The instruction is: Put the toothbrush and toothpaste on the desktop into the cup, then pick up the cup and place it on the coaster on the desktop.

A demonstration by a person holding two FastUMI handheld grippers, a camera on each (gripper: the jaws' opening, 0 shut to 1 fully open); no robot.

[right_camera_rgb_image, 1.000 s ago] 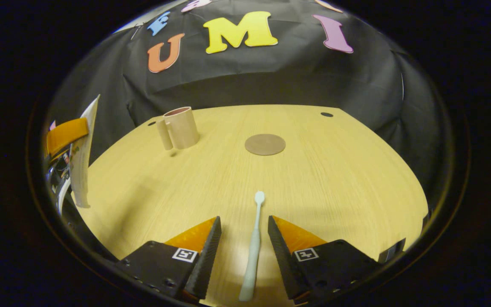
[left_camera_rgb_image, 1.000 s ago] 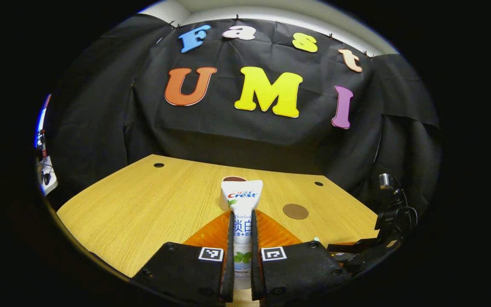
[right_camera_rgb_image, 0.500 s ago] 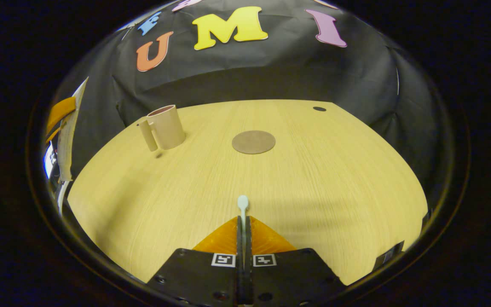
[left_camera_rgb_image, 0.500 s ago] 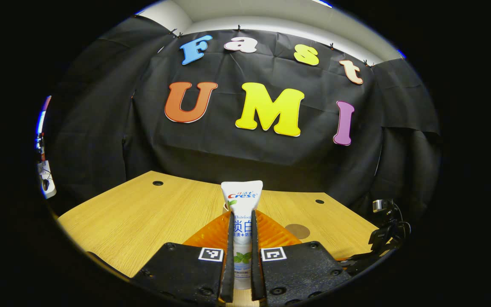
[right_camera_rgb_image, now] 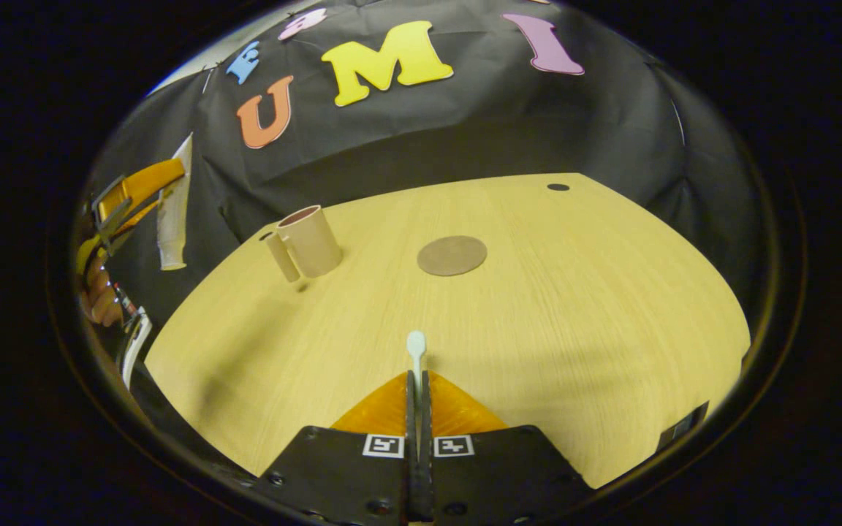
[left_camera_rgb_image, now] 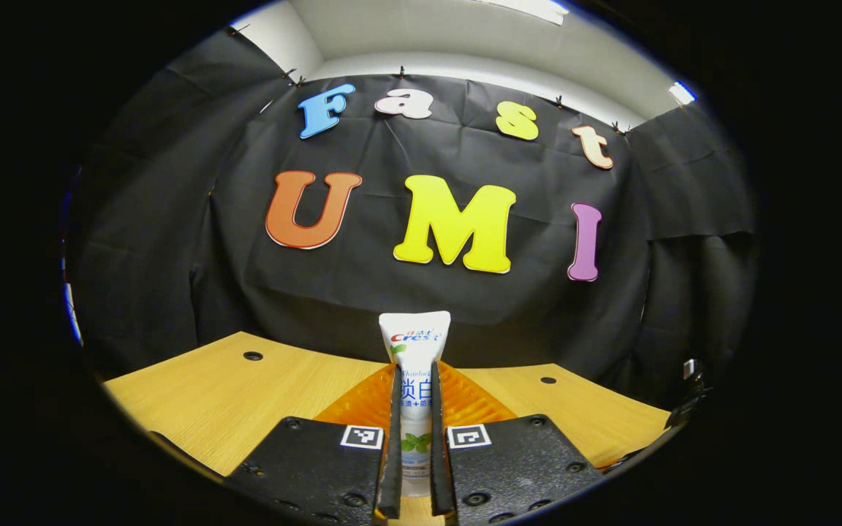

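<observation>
The left gripper [left_camera_rgb_image: 414, 431] clamps the toothpaste [left_camera_rgb_image: 415, 343], its 2 fingers pinching the tube's sides so the flat crimped end points ahead, a hold that suits lowering it into the cup [right_camera_rgb_image: 309, 239] endwise. The right gripper [right_camera_rgb_image: 416, 409] is closed on the toothbrush [right_camera_rgb_image: 416, 345], head sticking out at 12 o'clock past the tips. In the right gripper view the cup stands upright on the desktop [right_camera_rgb_image: 552, 307] at 11 o'clock, mouth open, handle facing near; the bare coaster [right_camera_rgb_image: 452, 255] lies at 12 o'clock, apart from the cup.
</observation>
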